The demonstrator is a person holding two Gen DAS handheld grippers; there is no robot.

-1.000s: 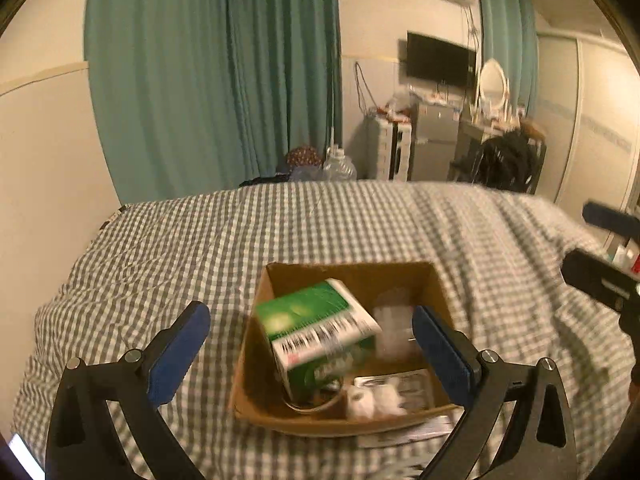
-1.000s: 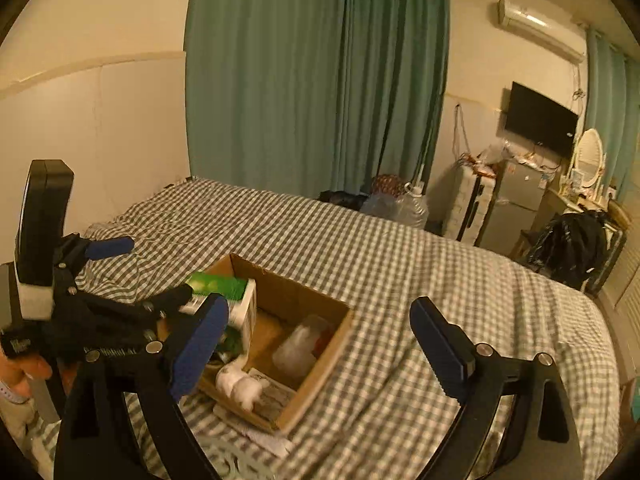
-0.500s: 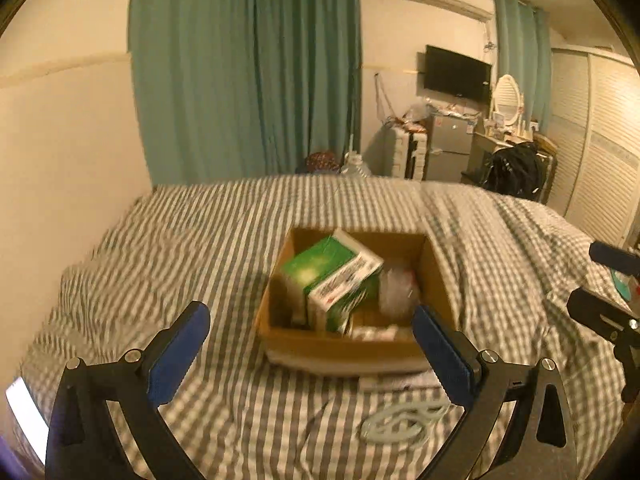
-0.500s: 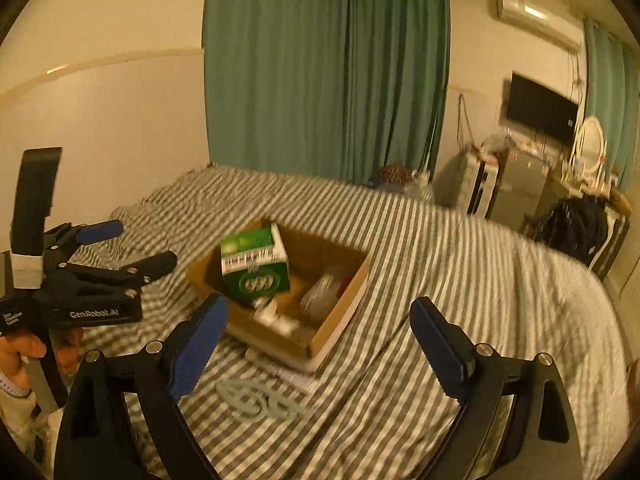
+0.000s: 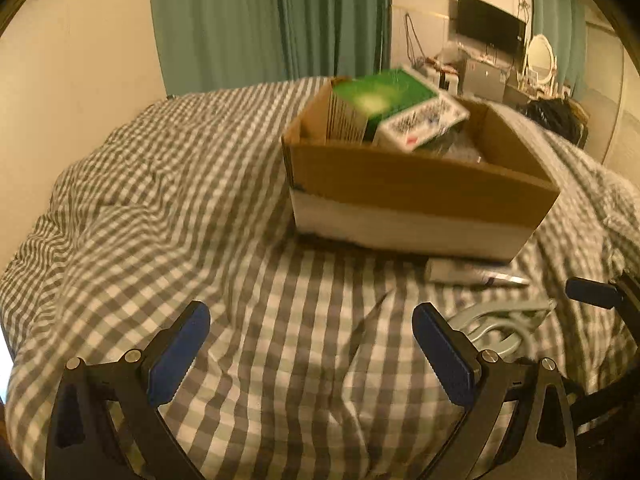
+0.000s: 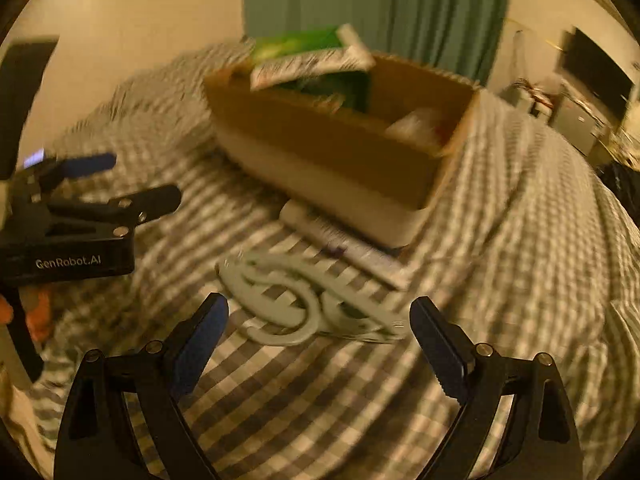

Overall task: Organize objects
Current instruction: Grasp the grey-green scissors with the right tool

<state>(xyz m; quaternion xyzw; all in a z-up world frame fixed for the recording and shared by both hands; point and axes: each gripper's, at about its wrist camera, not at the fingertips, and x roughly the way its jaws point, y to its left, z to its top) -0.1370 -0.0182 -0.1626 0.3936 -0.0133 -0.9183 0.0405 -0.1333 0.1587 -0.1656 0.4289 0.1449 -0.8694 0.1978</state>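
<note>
An open cardboard box [image 5: 416, 184] [image 6: 328, 148] sits on the checked bedspread, with a green-and-white carton [image 5: 380, 108] [image 6: 308, 60] sticking out of it. A white tube [image 5: 472, 274] [image 6: 340, 244] lies against the box's near side. In front of the tube rests a pale curled plastic piece [image 5: 500, 320] [image 6: 280, 300]. My left gripper [image 5: 311, 320] [image 6: 128, 180] hovers open and holding nothing, low over the bedspread, left of those items. My right gripper [image 6: 319, 308] is open just over the curled piece, holding nothing.
The checked bedspread [image 5: 180, 200] has folds at its left, near a cream wall. Green curtains [image 5: 272, 20] hang behind the bed. A television [image 5: 490, 26], a round mirror and cluttered furniture stand at the far right. A hand [image 6: 36, 312] holds the left gripper.
Both grippers have dropped low and come in at the box's near side. The right one now hangs over the curled piece. Nothing was grasped.
</note>
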